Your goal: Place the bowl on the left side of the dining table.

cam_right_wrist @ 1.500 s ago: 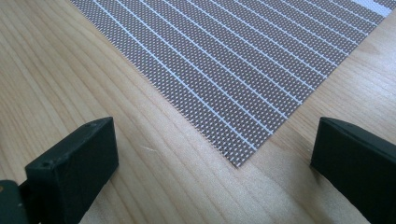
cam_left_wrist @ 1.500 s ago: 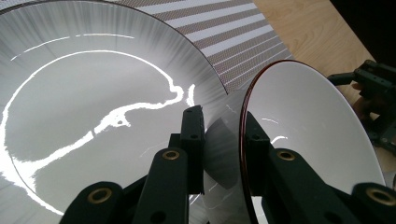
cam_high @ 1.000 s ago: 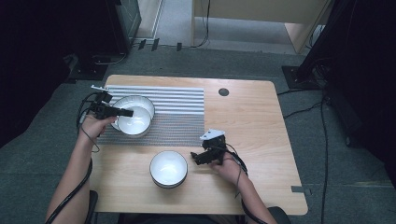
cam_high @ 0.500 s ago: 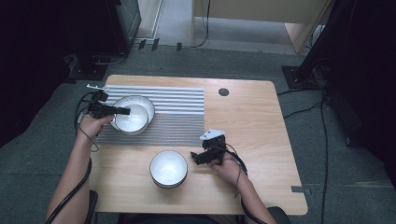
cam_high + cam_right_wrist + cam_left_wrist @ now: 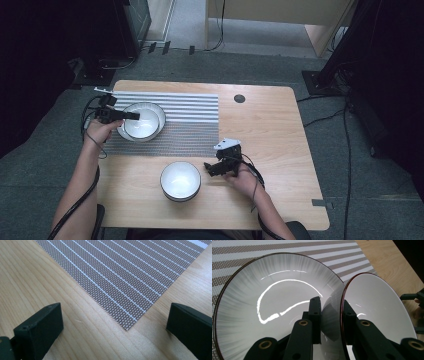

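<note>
On the striped placemat [image 5: 190,125] at the left, my left gripper [image 5: 134,116] is shut on the rim of a white bowl with a dark edge [image 5: 141,126]. That bowl sits tilted inside a wider white bowl [image 5: 161,119]. In the left gripper view one jaw of the left gripper [image 5: 331,303] presses on the held bowl [image 5: 374,305] from outside and the other from inside. The wider bowl [image 5: 262,290] lies behind. A third white bowl [image 5: 180,180] stands on the bare wood near the front. Just right of it my right gripper [image 5: 214,168] is open, its jaws [image 5: 115,320] wide apart over the wood.
The wooden table [image 5: 270,130] has a round cable hole [image 5: 239,98] at the back. A corner of the placemat [image 5: 125,270] lies between the right gripper's jaws, with wood around it. Cables trail off the table's left side and over the floor at the right.
The left gripper and its bowl have shifted very slightly to the left. The right gripper has stayed put.
</note>
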